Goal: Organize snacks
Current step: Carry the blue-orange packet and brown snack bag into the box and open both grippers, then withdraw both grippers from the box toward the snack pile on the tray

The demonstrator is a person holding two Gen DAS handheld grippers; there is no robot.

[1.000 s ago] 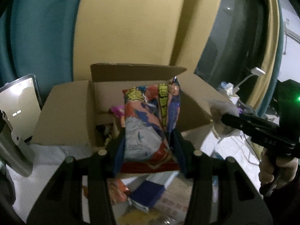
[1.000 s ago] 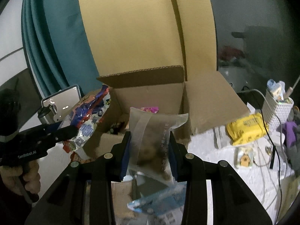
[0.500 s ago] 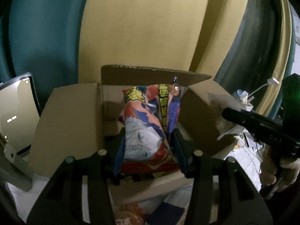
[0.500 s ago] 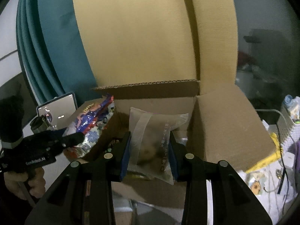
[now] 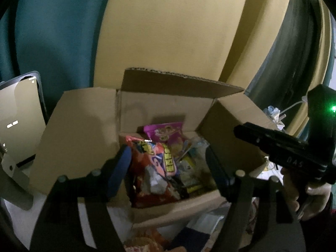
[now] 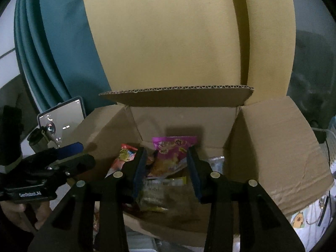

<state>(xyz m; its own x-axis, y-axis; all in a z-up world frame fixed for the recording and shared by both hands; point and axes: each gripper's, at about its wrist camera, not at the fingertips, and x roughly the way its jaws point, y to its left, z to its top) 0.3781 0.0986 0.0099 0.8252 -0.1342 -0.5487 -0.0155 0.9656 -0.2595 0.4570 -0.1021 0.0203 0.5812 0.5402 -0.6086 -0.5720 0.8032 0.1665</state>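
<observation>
On the far left a tablet (image 5: 19, 124) leans upright, its screen lit pale, just beside the box's left flap. The box (image 5: 84, 130) stands open on the white table (image 5: 10, 210), all flaps spread, against a yellow and teal curtain (image 5: 178, 27).

The left gripper (image 5: 168, 168) hangs over the near edge of the box with its fingers spread wide and nothing between them. Below that gap, inside the box, lies the red bag (image 5: 151, 168), crumpled and tilted toward the left wall. Behind it a purple bag (image 5: 166, 134) stands against the back wall, and to its right sit a few pale and yellow packets (image 5: 191, 168), too jumbled to tell apart. More snack bags lie on the table in front of the box, blurred.

The right gripper (image 6: 166, 168) is poised over the box too, fingers parted, gripping nothing. Under it lies the clear bag (image 6: 159, 193), down on the box floor at the near side, with the purple bag (image 6: 172, 153) upright just beyond and the top of the red bag (image 6: 124, 157) poking up at the left. From the left camera the right gripper (image 5: 273, 147) shows side-on over the right flap, with the person's hand (image 5: 304, 197) on its handle.

Off to the right, past the right flap (image 6: 279, 151), the table holds cables and small printed packets (image 6: 298, 220).
</observation>
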